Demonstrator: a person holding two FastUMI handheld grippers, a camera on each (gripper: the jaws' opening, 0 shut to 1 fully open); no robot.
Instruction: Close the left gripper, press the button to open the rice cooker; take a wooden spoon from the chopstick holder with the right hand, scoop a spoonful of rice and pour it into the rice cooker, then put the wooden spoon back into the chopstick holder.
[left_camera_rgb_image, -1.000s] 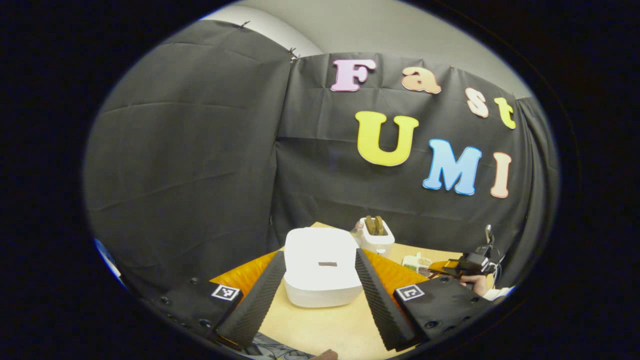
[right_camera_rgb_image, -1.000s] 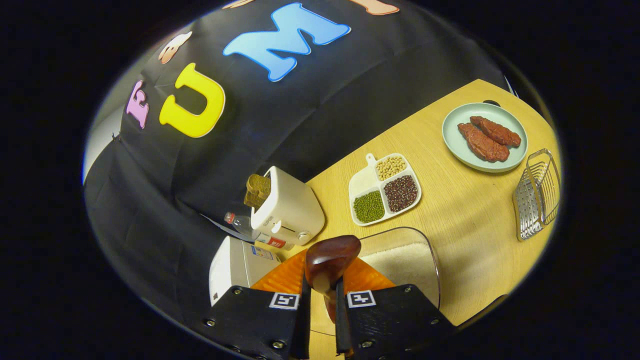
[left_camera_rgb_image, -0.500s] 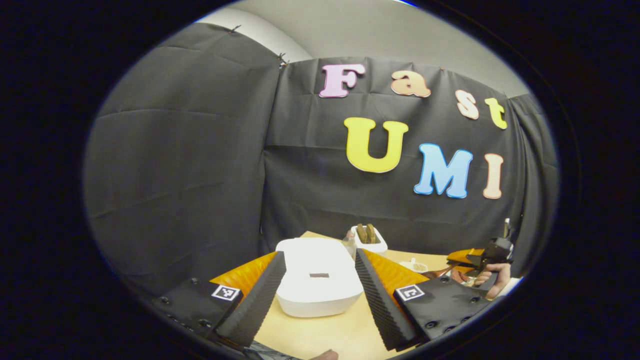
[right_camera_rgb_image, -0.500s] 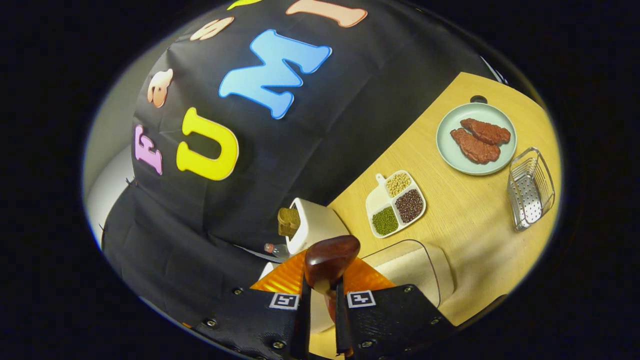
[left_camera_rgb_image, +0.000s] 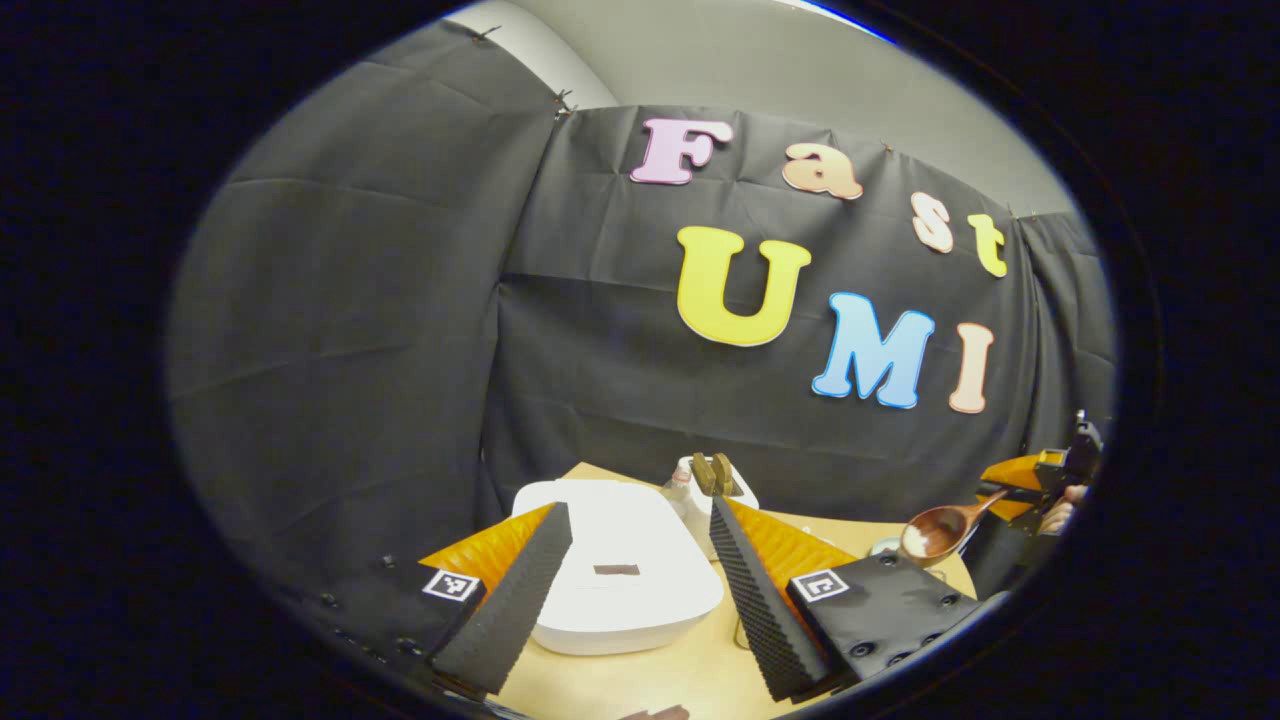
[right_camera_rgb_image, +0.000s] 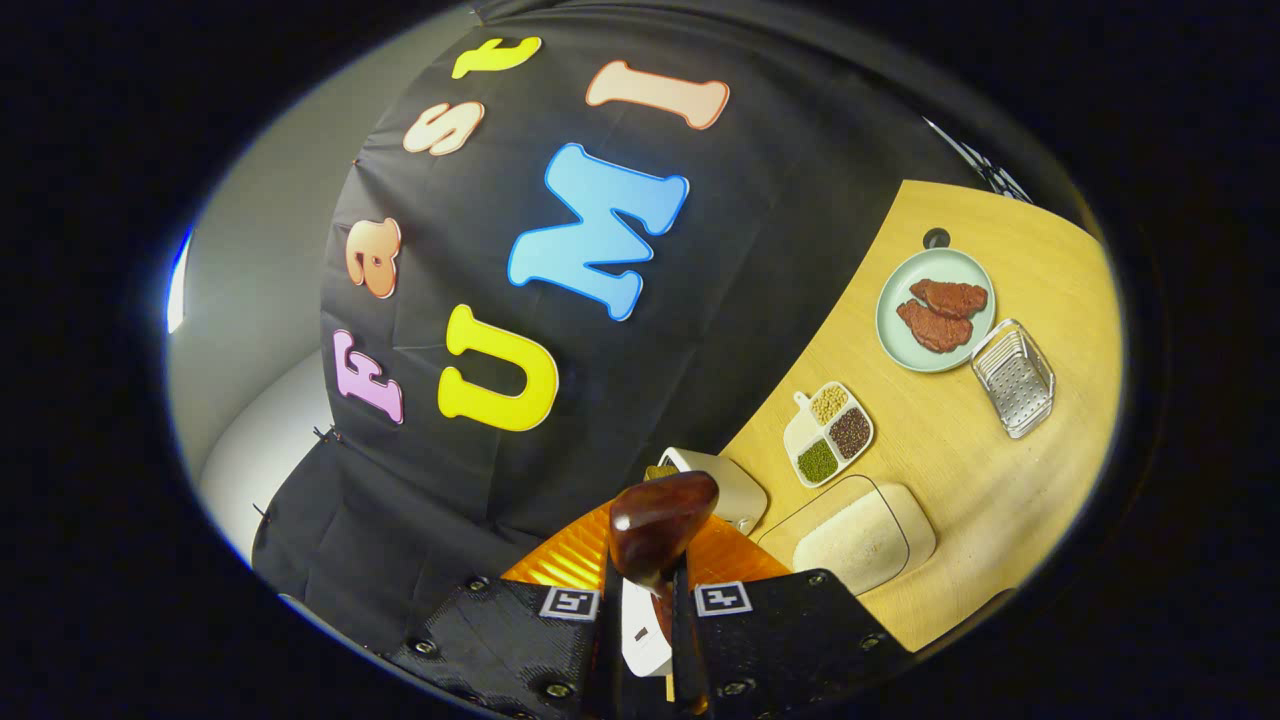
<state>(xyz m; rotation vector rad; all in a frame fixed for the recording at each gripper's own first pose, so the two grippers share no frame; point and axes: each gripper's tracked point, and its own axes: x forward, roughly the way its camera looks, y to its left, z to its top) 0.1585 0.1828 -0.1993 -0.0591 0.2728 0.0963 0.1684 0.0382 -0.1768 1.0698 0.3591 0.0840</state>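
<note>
At the bottom of the right gripper view, the right tongs are clamped on a wooden spoon. Low in the left gripper view, the left tongs gape wide and empty around the closed white rice cooker on the tabletop. Beyond, the rice container sits lower right in the right gripper view.

No readable text stands on anything here. The square black-and-white markers on the left hand-held gripper and right hand-held gripper carry patterns, not words. A dark mark on the rice cooker lid is possibly a label, too small to read.
</note>
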